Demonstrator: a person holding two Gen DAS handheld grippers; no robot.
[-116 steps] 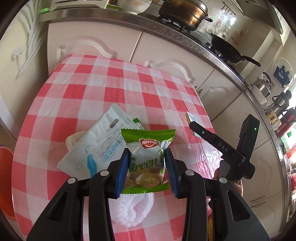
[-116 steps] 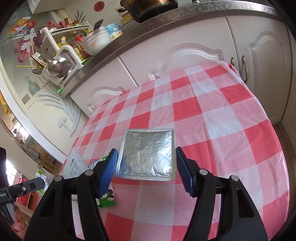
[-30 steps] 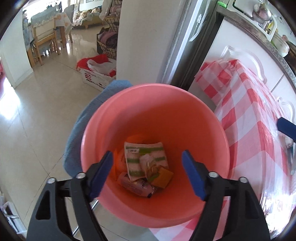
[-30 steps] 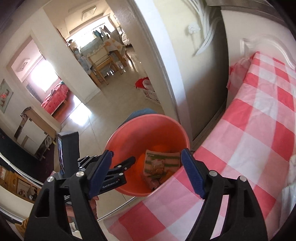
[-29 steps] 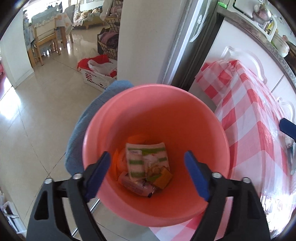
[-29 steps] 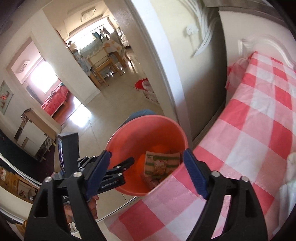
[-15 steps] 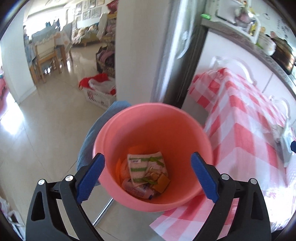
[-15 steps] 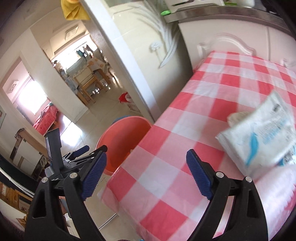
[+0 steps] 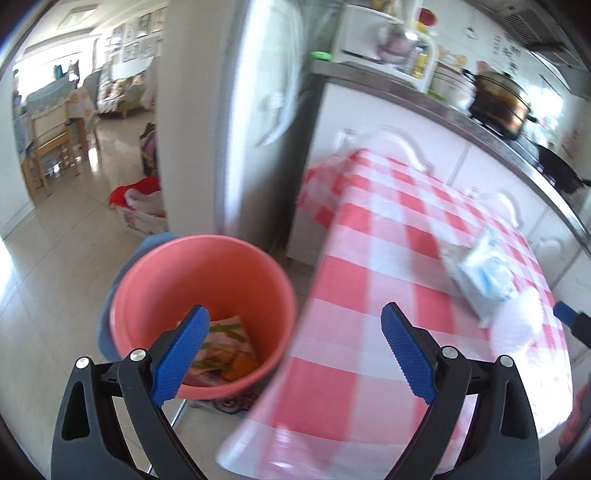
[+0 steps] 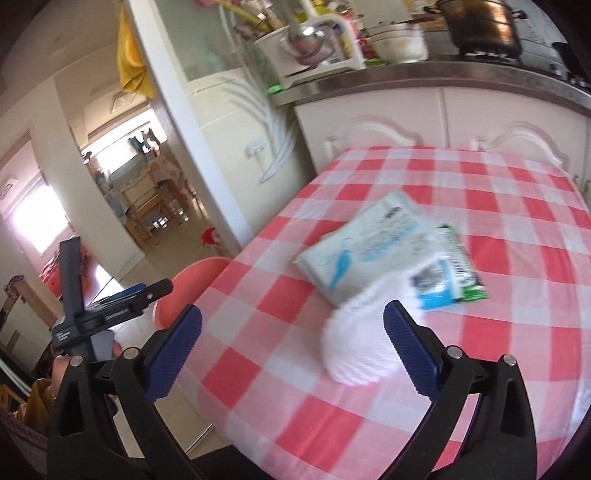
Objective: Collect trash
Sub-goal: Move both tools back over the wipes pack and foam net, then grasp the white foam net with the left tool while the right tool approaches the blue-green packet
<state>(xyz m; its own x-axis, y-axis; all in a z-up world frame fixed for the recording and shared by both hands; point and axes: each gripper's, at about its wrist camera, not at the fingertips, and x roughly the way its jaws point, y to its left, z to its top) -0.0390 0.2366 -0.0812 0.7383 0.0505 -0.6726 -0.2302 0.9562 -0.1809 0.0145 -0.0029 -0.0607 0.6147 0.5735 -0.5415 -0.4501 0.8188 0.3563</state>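
Note:
A salmon-pink bucket stands on the floor by the table's left edge and holds several wrappers. It also shows in the right wrist view. My left gripper is open and empty, above the bucket's right rim and the table edge. My right gripper is open and empty over the red-checked tablecloth. On the cloth lie a pale blue-and-white packet, a green-edged wrapper and a white fluffy cloth. The packet also shows in the left wrist view.
White kitchen cabinets and a counter with a pot run behind the table. A fridge stands left of the table. A blue stool sits under the bucket. The left gripper shows in the right wrist view.
Both grippers have swung away from the bucket toward the table. The packet, wrapper and white cloth have come into the right wrist view. Both grippers stay open and empty.

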